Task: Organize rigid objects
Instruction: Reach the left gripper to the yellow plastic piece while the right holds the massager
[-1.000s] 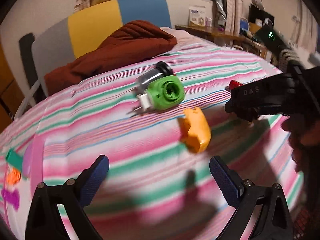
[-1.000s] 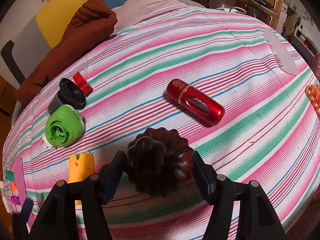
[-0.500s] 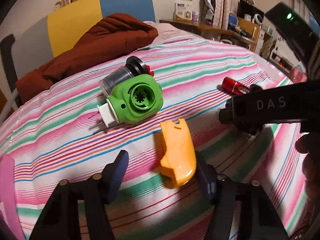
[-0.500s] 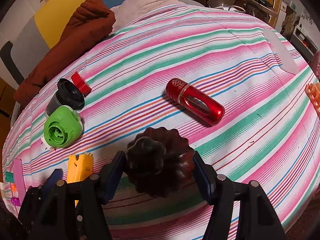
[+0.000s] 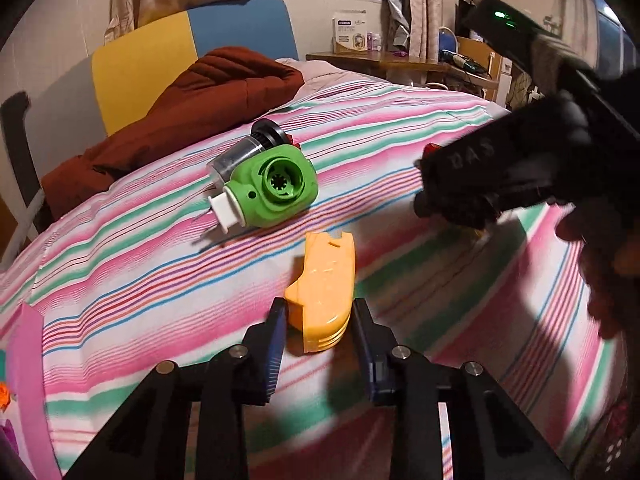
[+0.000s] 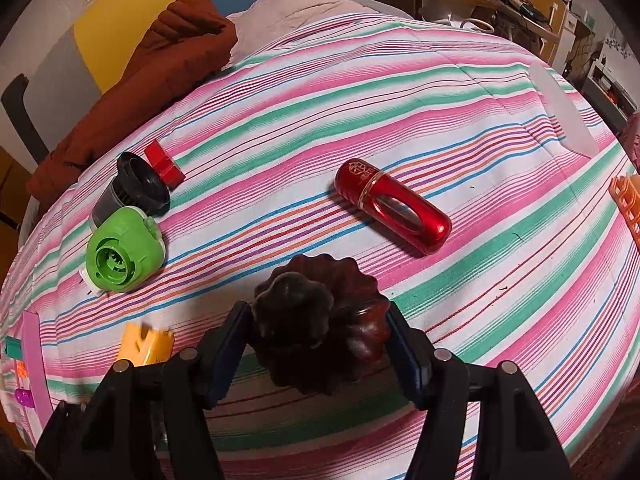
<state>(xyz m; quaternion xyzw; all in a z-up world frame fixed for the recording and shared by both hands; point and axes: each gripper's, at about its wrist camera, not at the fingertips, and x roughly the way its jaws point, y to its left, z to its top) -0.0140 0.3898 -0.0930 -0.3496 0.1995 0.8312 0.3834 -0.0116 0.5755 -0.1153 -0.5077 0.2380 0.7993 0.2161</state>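
While the left gripper (image 5: 319, 326) clamps the near end of the orange plastic piece (image 5: 323, 294) on the striped bedspread (image 5: 140, 264), the green plug-in device (image 5: 272, 190) lies beyond it at about 11 o'clock. The right gripper (image 6: 320, 338) pinches a dark brown fluted mould (image 6: 320, 322) between both fingers, with the red metallic cylinder (image 6: 394, 206) lying at 1 o'clock.
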